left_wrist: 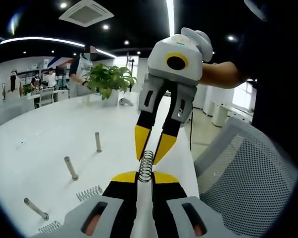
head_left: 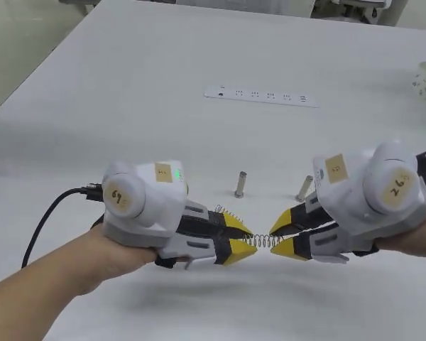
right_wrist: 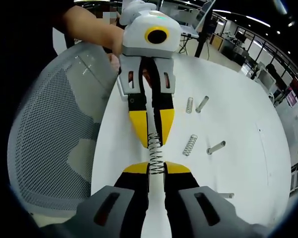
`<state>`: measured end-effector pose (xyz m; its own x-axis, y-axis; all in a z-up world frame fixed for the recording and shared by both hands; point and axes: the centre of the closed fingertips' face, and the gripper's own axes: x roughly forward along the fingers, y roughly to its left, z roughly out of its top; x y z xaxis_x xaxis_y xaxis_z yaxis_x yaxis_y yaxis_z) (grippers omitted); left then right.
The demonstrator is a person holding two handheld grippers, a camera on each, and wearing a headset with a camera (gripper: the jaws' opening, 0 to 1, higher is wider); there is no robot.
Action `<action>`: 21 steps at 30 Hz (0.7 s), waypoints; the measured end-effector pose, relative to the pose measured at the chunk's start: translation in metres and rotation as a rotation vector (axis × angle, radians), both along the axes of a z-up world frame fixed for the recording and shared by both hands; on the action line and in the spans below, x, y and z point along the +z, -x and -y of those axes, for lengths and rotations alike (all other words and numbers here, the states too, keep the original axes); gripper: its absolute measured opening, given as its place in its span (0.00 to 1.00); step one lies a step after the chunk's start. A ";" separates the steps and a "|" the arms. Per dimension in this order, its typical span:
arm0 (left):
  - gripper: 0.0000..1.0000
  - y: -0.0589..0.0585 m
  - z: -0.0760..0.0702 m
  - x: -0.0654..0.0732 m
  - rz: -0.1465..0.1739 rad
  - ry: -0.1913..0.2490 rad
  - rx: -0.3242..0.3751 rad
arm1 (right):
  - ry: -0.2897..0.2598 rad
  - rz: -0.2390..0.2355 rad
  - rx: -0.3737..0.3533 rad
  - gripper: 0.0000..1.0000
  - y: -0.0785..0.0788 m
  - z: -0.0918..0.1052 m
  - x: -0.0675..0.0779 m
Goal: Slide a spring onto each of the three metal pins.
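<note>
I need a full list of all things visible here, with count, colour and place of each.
table: one, white, under everything
metal pins: three, grey, mid-table
spring: one, grey, held at both ends
loose springs: two, grey, by the pins
power strip: one, white, farther back
cable: one, black, near left
chair: one, grey mesh, beside table
plant: one, green, far table end
left gripper: one, white, yellow tips, shut on spring
right gripper: one, same colours, shut on spring
</note>
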<state>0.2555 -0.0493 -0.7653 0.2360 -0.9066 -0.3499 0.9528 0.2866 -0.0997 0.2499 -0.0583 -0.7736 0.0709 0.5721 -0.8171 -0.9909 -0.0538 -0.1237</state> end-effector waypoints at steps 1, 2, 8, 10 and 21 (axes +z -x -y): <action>0.02 0.000 0.000 0.000 0.002 -0.002 -0.002 | -0.001 -0.001 0.000 0.08 0.000 0.000 0.000; 0.02 0.000 0.000 0.000 0.001 0.000 -0.003 | -0.002 -0.002 -0.001 0.08 0.001 0.000 0.000; 0.02 0.001 0.001 0.001 -0.008 0.005 -0.007 | -0.016 -0.007 -0.010 0.09 0.001 0.000 0.001; 0.01 0.001 0.001 0.002 -0.011 0.006 -0.006 | -0.017 -0.006 -0.012 0.09 0.001 0.000 0.002; 0.01 0.002 0.000 0.005 -0.019 0.005 -0.013 | -0.040 -0.013 -0.019 0.10 0.001 -0.001 0.005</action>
<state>0.2531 -0.0497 -0.7603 0.2180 -0.9113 -0.3494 0.9544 0.2739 -0.1190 0.2485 -0.0575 -0.7688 0.0716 0.6028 -0.7947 -0.9932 -0.0302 -0.1123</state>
